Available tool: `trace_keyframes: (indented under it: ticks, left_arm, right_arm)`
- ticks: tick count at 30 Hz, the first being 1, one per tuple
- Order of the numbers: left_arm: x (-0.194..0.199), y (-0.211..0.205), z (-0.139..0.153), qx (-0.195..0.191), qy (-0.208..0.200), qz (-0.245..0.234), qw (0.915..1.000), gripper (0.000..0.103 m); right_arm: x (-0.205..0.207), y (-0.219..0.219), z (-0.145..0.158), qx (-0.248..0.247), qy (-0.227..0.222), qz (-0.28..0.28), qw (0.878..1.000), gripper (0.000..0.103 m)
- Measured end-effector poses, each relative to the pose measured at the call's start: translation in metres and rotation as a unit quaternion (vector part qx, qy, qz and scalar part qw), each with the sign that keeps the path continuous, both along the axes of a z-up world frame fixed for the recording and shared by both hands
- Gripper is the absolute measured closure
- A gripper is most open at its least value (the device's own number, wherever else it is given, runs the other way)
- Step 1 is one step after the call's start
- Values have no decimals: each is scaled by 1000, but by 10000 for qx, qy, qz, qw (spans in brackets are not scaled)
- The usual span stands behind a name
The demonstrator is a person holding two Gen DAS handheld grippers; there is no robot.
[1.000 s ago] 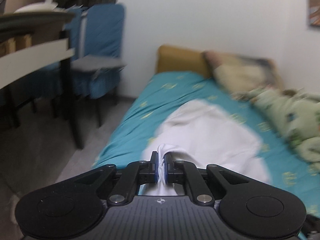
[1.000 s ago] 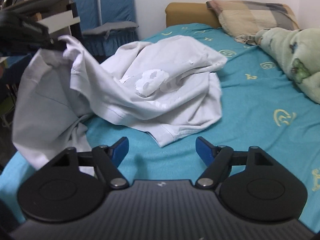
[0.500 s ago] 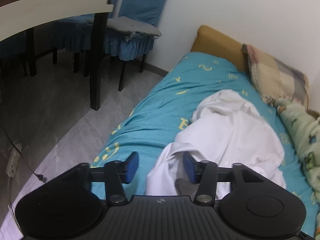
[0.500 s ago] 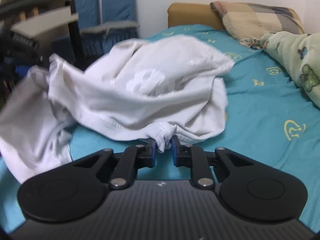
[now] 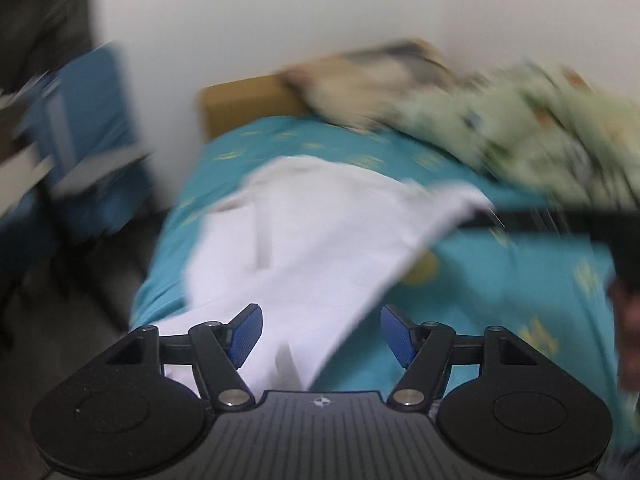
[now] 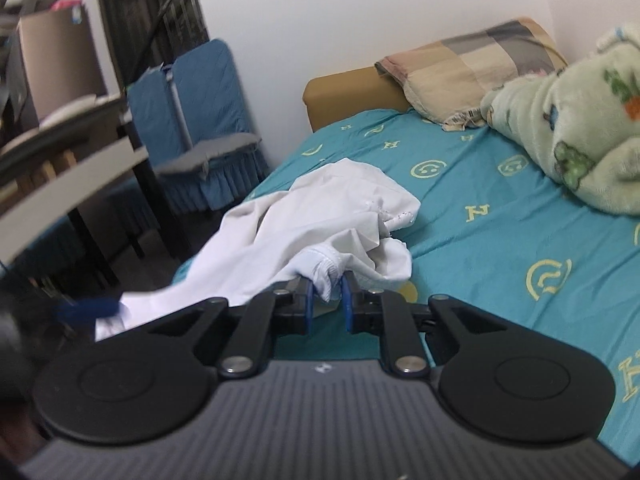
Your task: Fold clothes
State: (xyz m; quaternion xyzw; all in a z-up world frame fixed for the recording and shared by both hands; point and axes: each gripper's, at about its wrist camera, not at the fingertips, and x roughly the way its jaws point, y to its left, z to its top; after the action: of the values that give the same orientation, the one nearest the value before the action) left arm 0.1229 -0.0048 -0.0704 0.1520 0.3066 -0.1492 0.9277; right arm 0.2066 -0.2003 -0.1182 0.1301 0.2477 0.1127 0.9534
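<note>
A white garment (image 6: 320, 216) lies crumpled on the teal bedsheet (image 6: 500, 240), one end trailing off the bed's near left edge. My right gripper (image 6: 326, 296) is shut on a bunched hem of it, and the cloth lifts from the sheet there. In the blurred left wrist view the same garment (image 5: 312, 240) stretches from the bed toward the camera. My left gripper (image 5: 320, 334) has its jaws opening wide; the cloth hangs between the blue pads (image 5: 246, 330) without being pinched. The other gripper shows as a dark blur (image 5: 560, 220) at the right, pulling a corner.
A patchwork pillow (image 6: 468, 68) and a green patterned blanket (image 6: 576, 128) lie at the head of the bed against the white wall. Blue-covered chairs (image 6: 200, 120) and a dark-legged table (image 6: 72, 172) stand left of the bed. A hand (image 5: 628, 340) shows at the right edge.
My left gripper let go of the garment, opened wide and swung across. My right gripper closed on the garment's hem and lifted it; the garment has been pulled lower and flatter on the bed.
</note>
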Motion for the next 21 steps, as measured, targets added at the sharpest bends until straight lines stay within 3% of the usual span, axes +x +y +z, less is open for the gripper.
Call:
trace_keyframes:
  ticks: [5,7,12,17,20,21]
  left_arm:
    - [6,-39,-35,1326,-406,-111,9903,31]
    - [9,-36,-34,1523,-571,103,9866,31]
    - [9,-3,4,585,-1003,1012,9881,30]
    - [6,15,31,225,-1335,1476,9797,27]
    - [5,20,37,184,-1378,1595,9774,27]
    - [6,21,39,168,-1391,1614,9769,27]
  right_arm:
    - [3,-8,-2,260,114,-113,9995,85]
    - [4,-10,-3,300,166,-164,9993,85]
    - [13,-16,-15,379,553,-271,9974,85]
    - [19,-12,-33,383,987,-160,9943,82]
    - [18,-2,-34,115,956,-46,9953,60]
    - [17,2,-34,-48,883,-20,9961,41]
